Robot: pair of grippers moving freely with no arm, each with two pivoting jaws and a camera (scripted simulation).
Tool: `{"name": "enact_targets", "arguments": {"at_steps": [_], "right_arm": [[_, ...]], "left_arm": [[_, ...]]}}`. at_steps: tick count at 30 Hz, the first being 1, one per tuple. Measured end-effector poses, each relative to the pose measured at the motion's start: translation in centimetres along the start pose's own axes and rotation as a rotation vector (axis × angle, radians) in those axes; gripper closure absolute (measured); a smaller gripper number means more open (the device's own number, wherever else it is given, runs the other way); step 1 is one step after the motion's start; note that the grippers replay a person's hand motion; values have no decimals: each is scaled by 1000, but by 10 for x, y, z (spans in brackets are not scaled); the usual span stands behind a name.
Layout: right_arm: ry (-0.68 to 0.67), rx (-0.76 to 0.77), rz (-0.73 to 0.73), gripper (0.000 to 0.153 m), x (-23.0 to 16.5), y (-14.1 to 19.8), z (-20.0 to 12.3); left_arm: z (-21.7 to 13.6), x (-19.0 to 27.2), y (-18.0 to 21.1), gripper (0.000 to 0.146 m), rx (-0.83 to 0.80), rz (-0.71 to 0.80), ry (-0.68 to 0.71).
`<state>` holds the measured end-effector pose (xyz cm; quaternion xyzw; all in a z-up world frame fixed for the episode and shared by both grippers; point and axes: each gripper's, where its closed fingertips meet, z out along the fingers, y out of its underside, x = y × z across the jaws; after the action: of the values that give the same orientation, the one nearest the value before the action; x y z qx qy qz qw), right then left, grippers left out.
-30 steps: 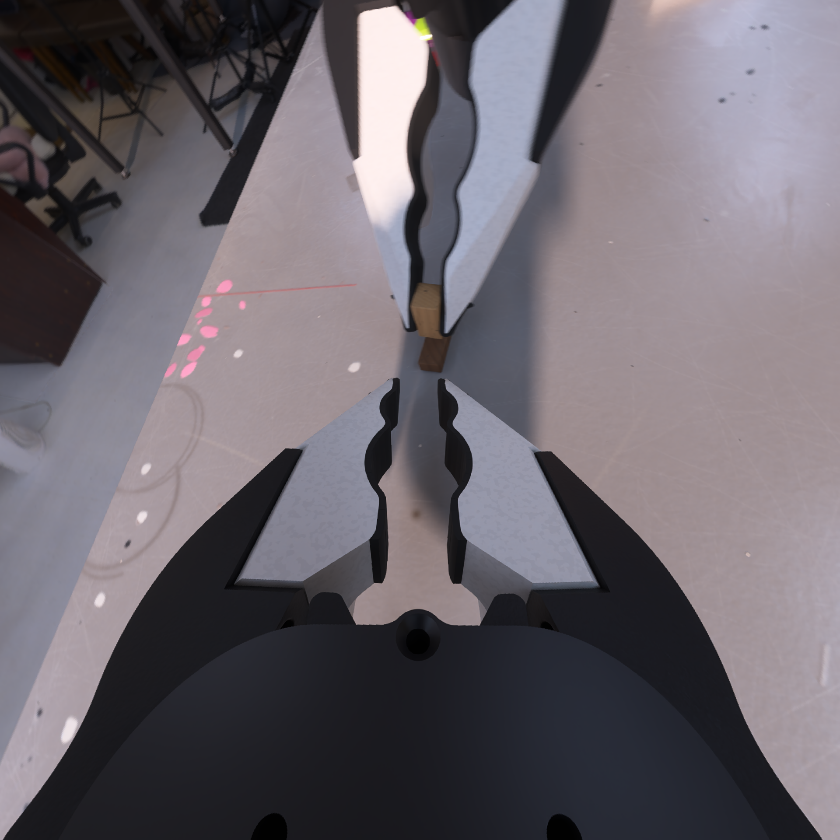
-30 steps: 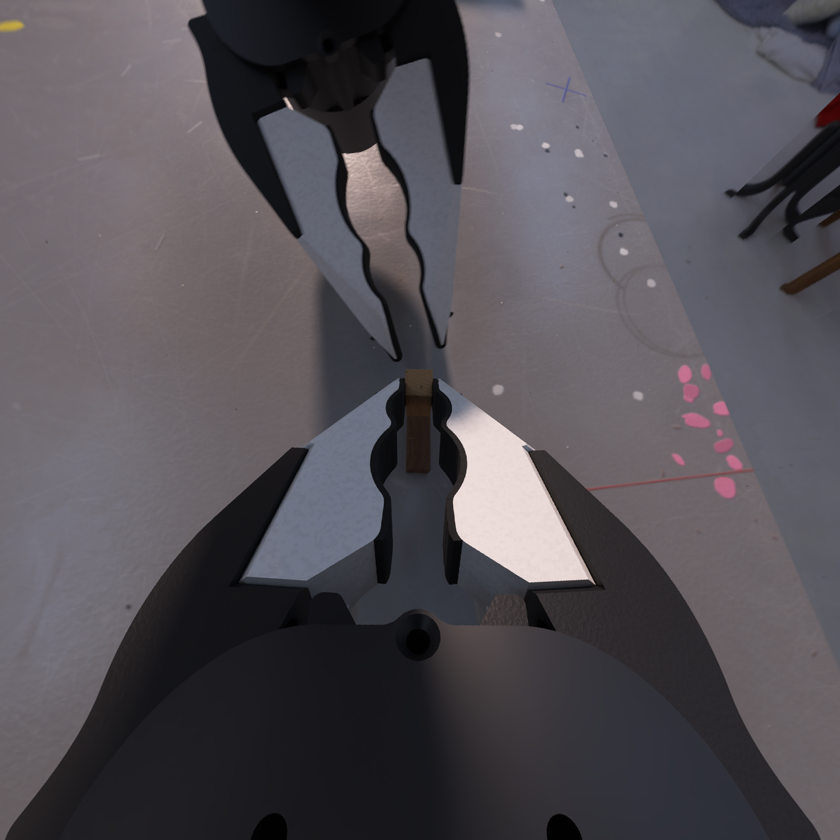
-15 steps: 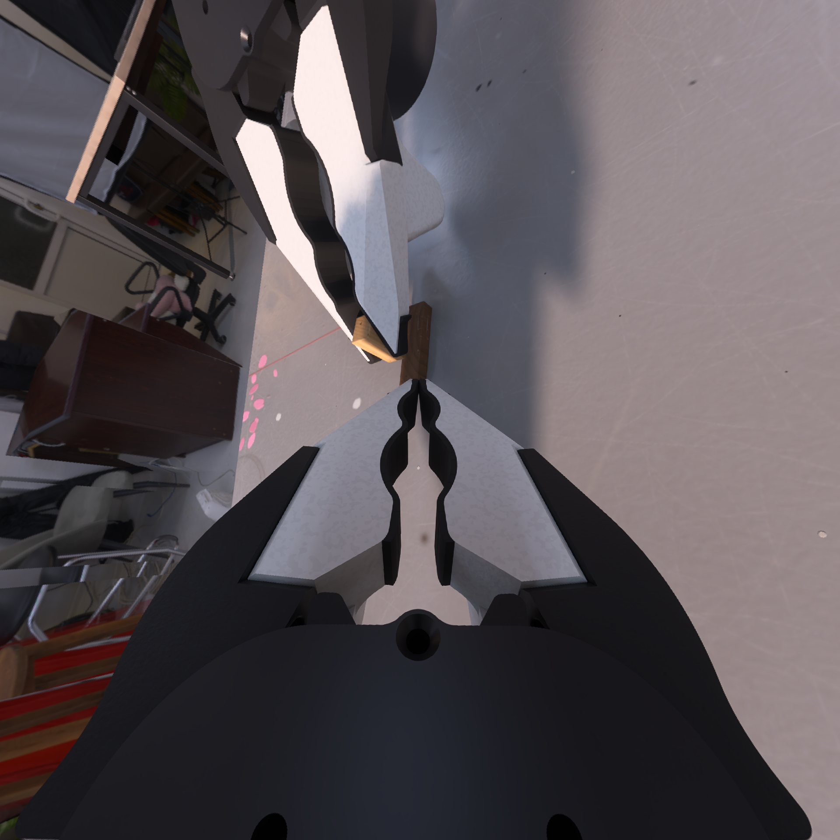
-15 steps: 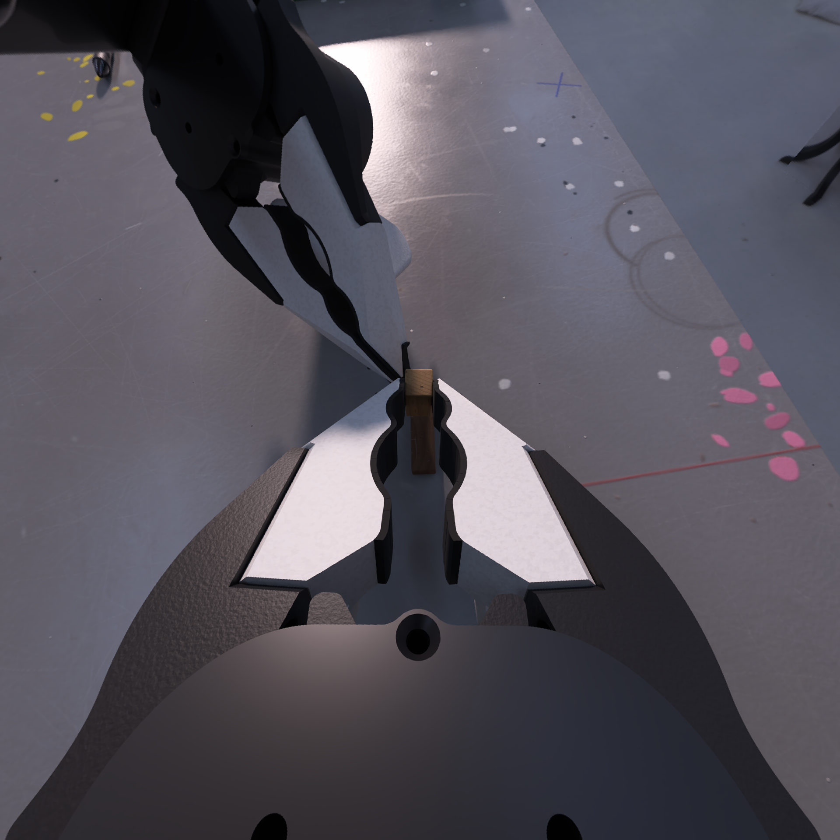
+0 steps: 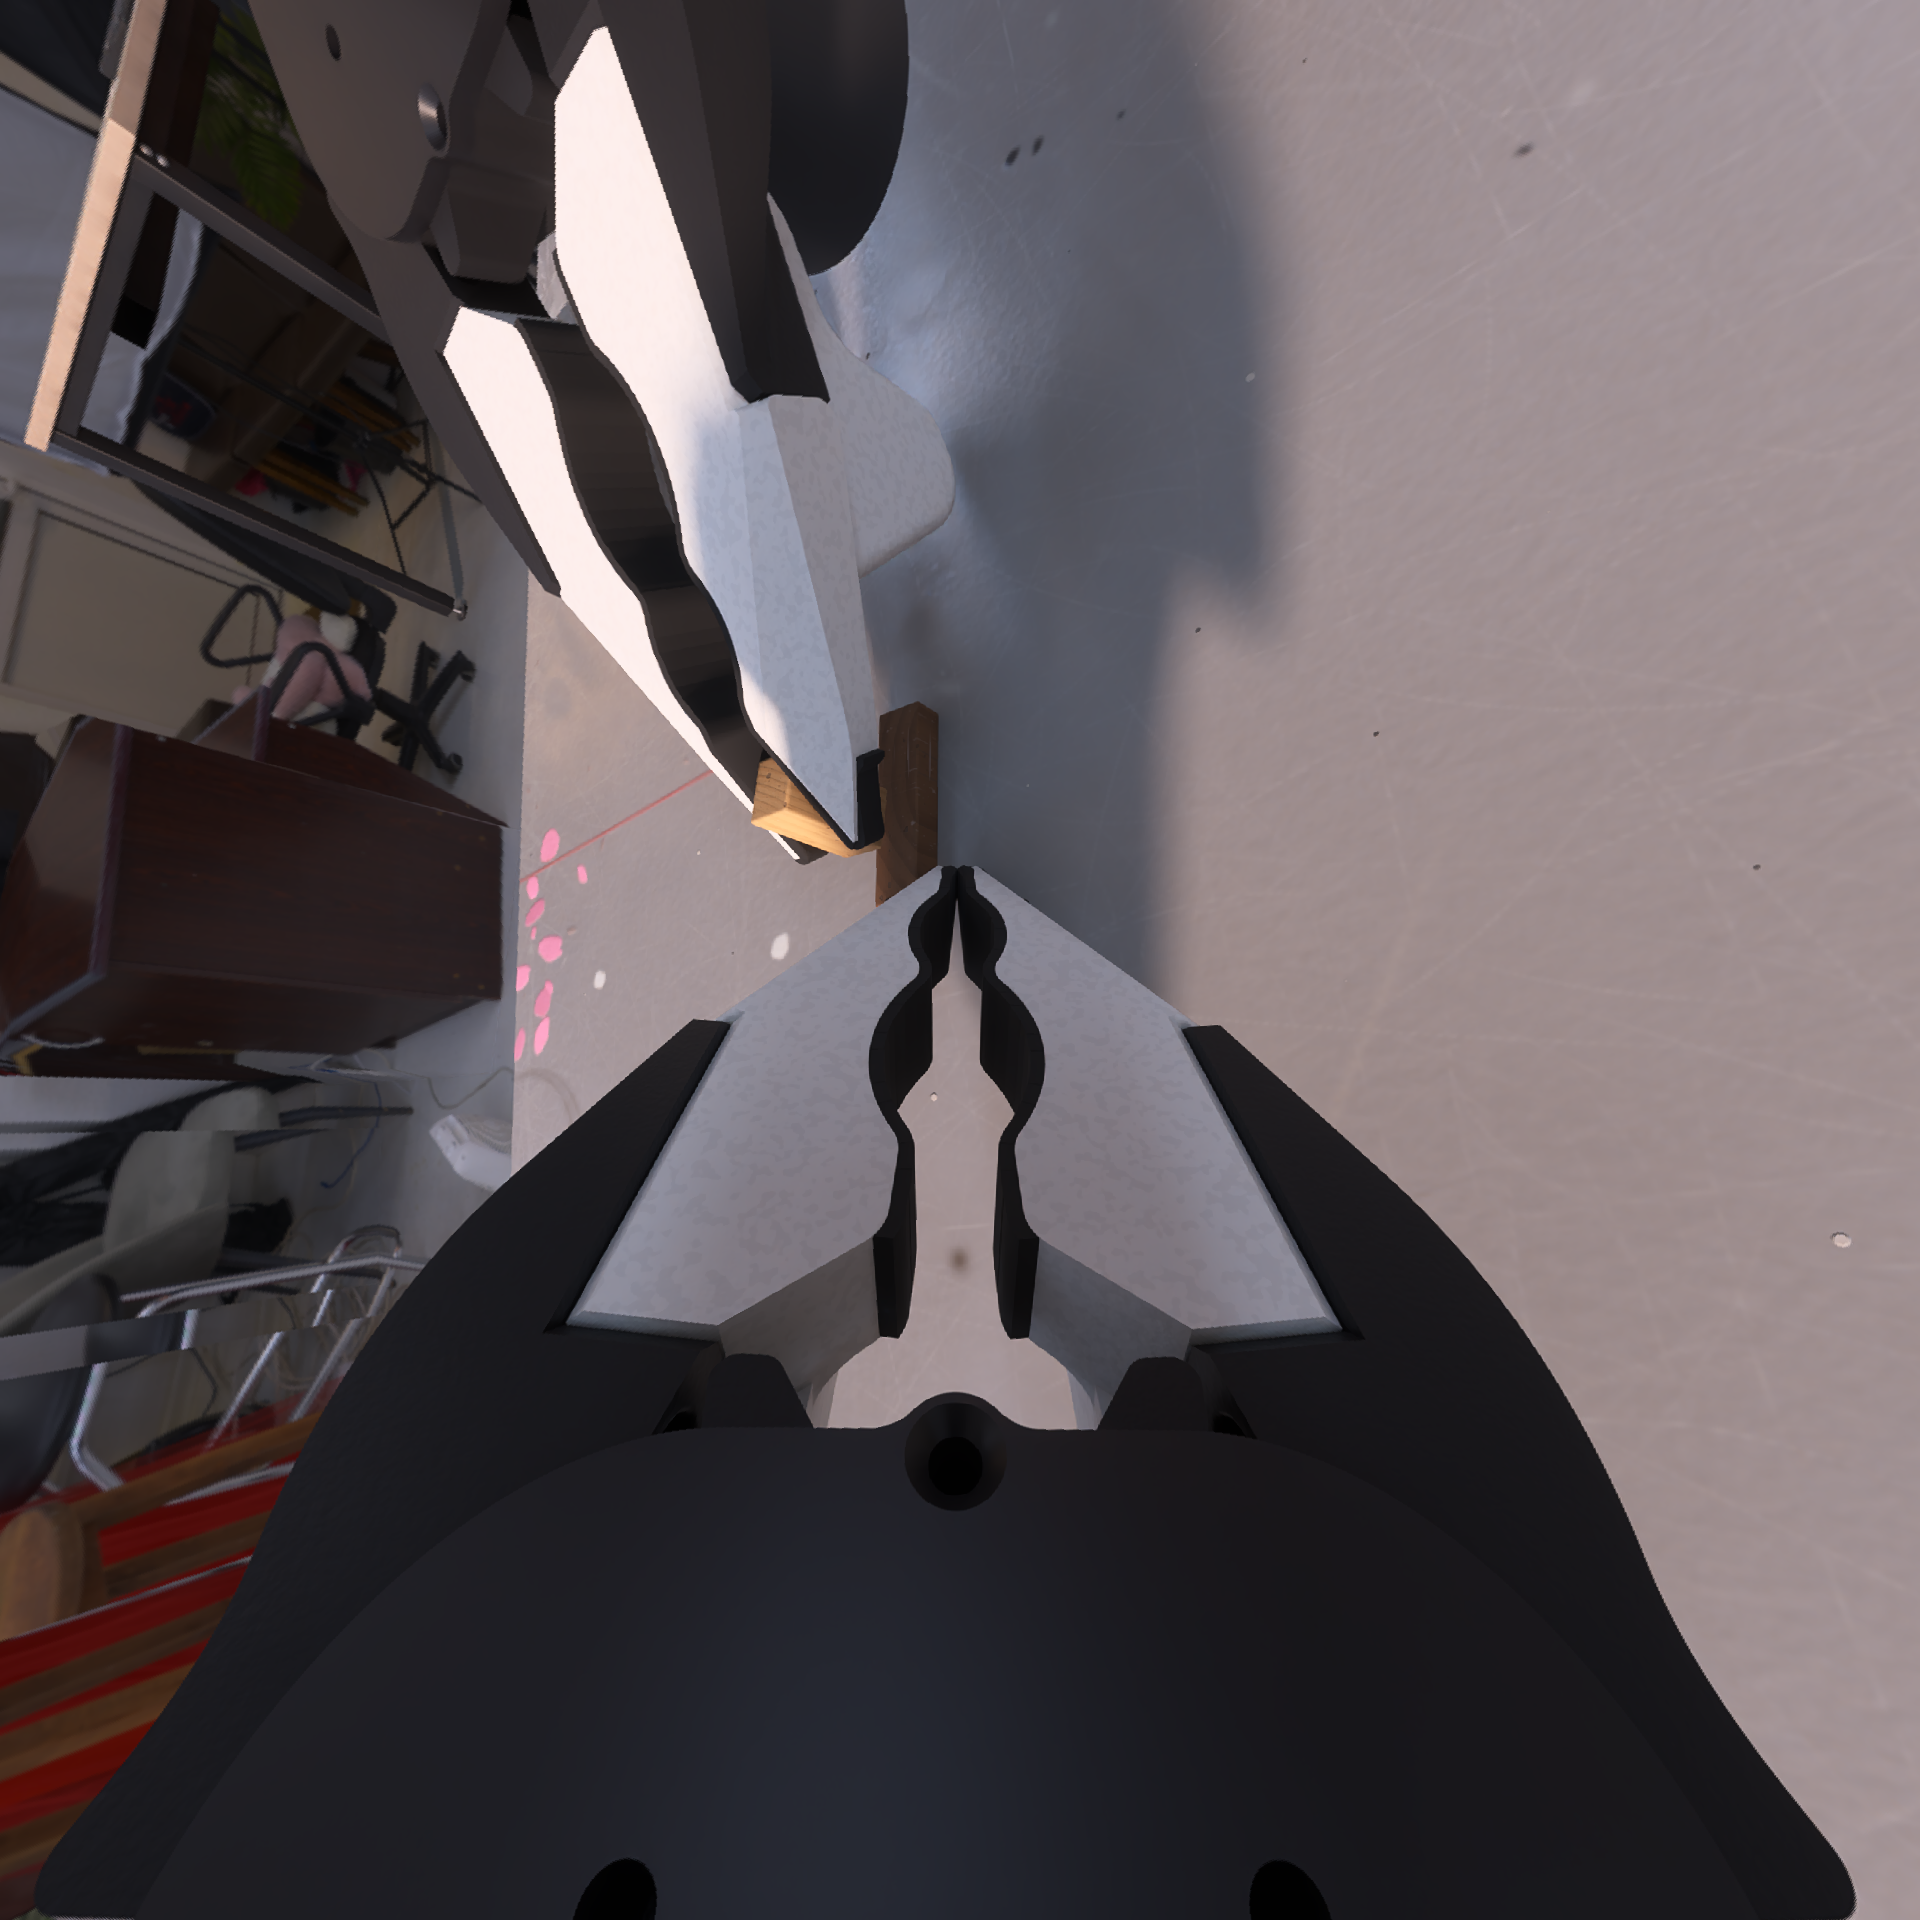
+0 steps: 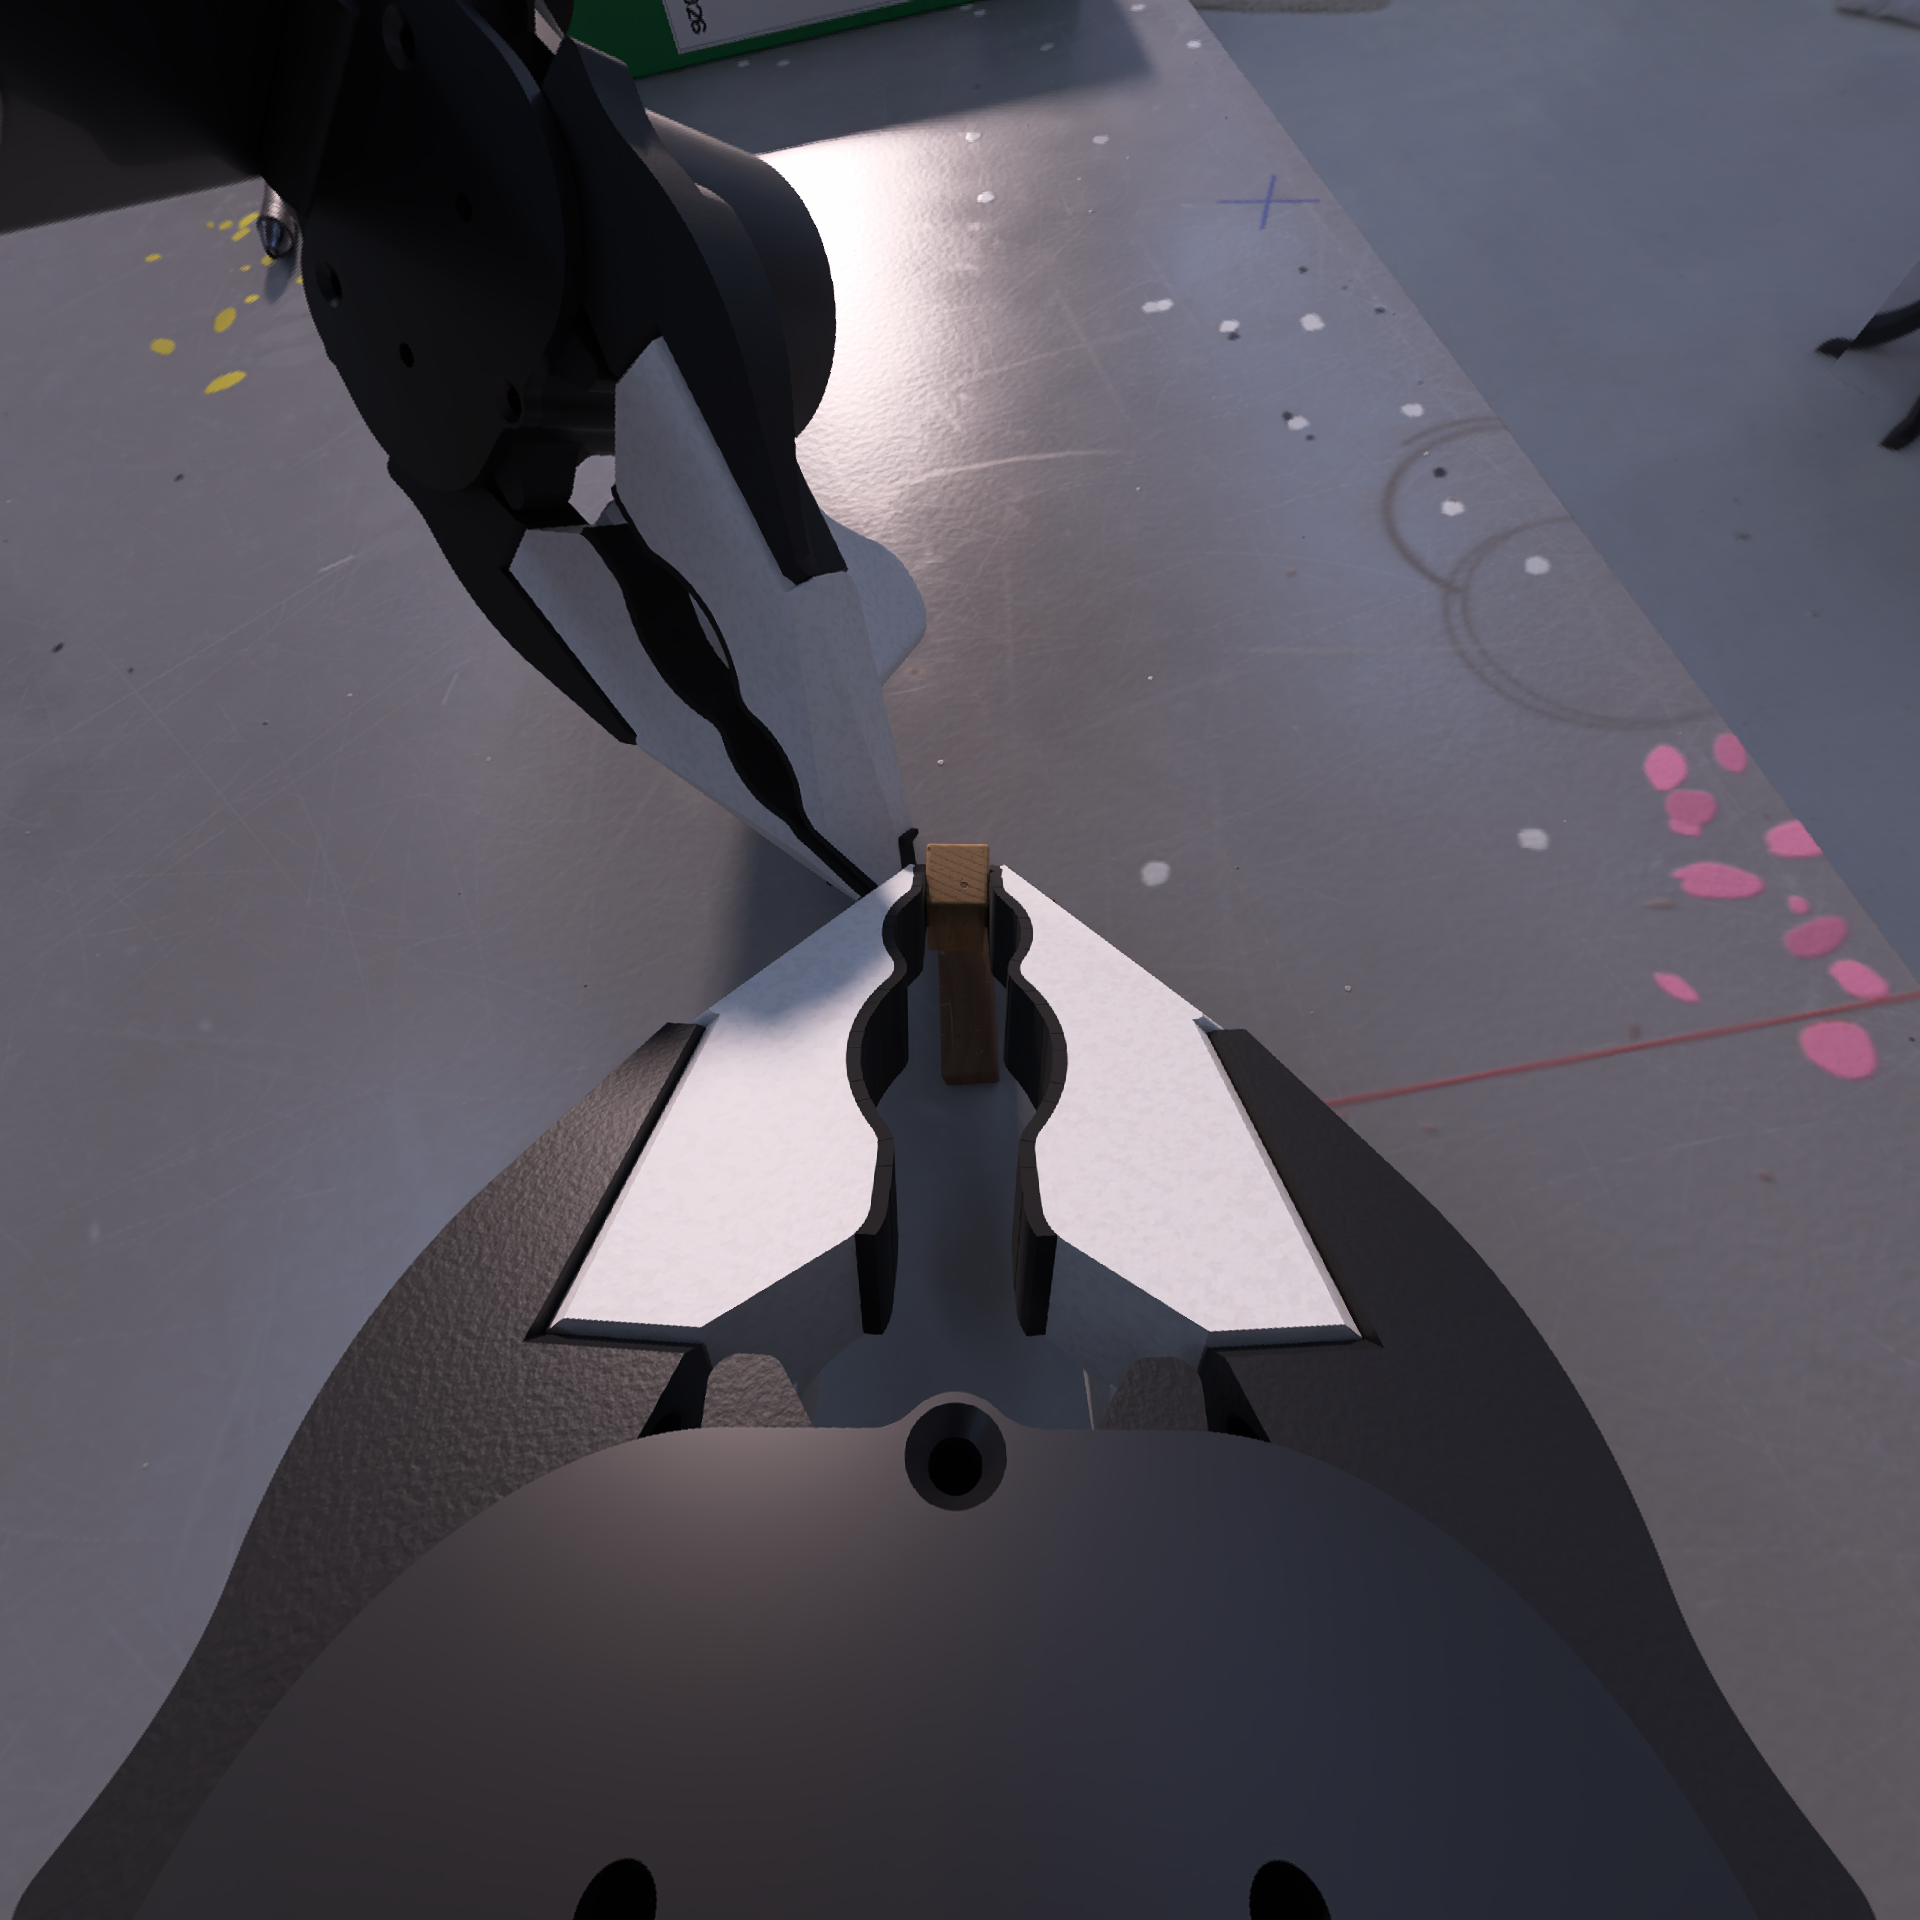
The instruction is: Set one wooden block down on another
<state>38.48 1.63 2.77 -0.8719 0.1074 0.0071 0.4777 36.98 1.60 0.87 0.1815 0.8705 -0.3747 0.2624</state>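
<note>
My right gripper (image 6: 957, 896) is shut on a small light wooden block (image 6: 956, 871). A dark brown wooden block (image 6: 968, 1023) lies on the grey table (image 6: 1299, 644) right under it; I cannot tell whether the two blocks touch. In the left wrist view the right gripper (image 5: 823, 844) comes in from the upper left with the light block (image 5: 792, 812) beside the dark block (image 5: 908, 795). My left gripper (image 5: 956, 879) is shut and empty, its tips just short of the dark block's near end. It also shows in the right wrist view (image 6: 883, 862).
Pink paint spots (image 6: 1725, 878) and a red line (image 6: 1621, 1049) mark the table near its edge. Yellow spots (image 6: 223, 343) and a green box (image 6: 790, 31) lie farther back. A dark brown cabinet (image 5: 260, 894) stands off the table on the floor.
My left gripper has shut, rolled to one side and moved in close to the blocks. My right gripper still holds the light block over the dark one.
</note>
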Motion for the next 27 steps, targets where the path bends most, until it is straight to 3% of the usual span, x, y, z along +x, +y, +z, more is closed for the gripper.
{"name": "enact_targets", "arguments": {"at_steps": [27], "right_arm": [[32,-21,-48,142,1,3,-3]], "left_arm": [[0,0,0,146,-22,-26,-15]]}}
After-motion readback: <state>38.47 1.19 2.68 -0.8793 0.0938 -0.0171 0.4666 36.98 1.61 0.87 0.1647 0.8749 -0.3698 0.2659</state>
